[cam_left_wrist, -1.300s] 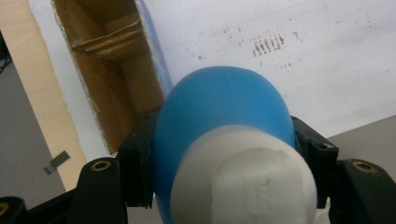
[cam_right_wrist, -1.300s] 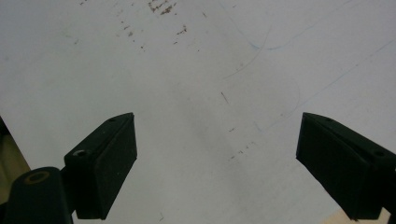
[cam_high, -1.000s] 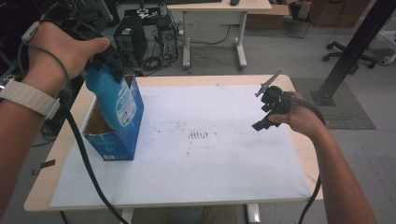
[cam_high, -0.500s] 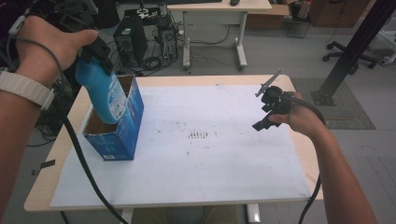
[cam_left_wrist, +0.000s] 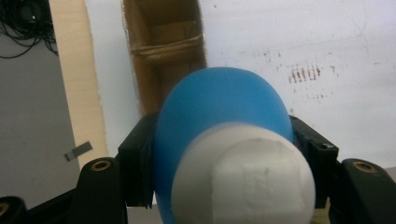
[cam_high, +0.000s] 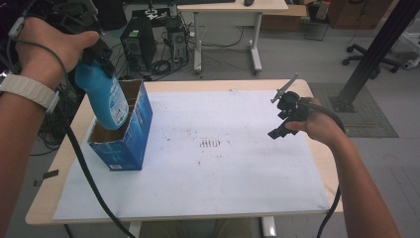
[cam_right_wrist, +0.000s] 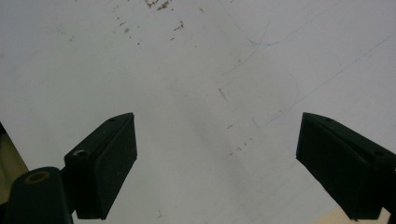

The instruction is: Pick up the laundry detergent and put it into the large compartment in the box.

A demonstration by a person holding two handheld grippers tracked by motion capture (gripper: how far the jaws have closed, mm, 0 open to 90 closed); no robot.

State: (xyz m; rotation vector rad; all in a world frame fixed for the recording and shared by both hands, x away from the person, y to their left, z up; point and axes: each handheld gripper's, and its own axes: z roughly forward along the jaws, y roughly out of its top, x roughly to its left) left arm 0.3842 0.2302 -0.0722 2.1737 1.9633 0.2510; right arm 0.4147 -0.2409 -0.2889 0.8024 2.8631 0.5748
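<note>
Left tongs (cam_left_wrist: 219, 154) clamped the blue bottle (cam_high: 105, 94) over the box (cam_high: 130, 141) at the table's left edge; right tongs (cam_right_wrist: 217, 163) gaped empty. You needed to keep it upright, clearing the walls.

Your left gripper (cam_high: 101, 52) is clamped on the neck of a blue bottle (cam_high: 105, 96), held tilted above the blue cardboard box (cam_high: 128, 134); the bottle's base sits just over the box's open top. Box stands near the table's (cam_high: 178, 84) left edge, on the white sheet (cam_high: 223, 173). Faint dark marks (cam_high: 212, 144) mid-sheet. Your right gripper (cam_high: 283, 116) hangs over the sheet's right side, well apart from the box, with nothing in its jaws.
</note>
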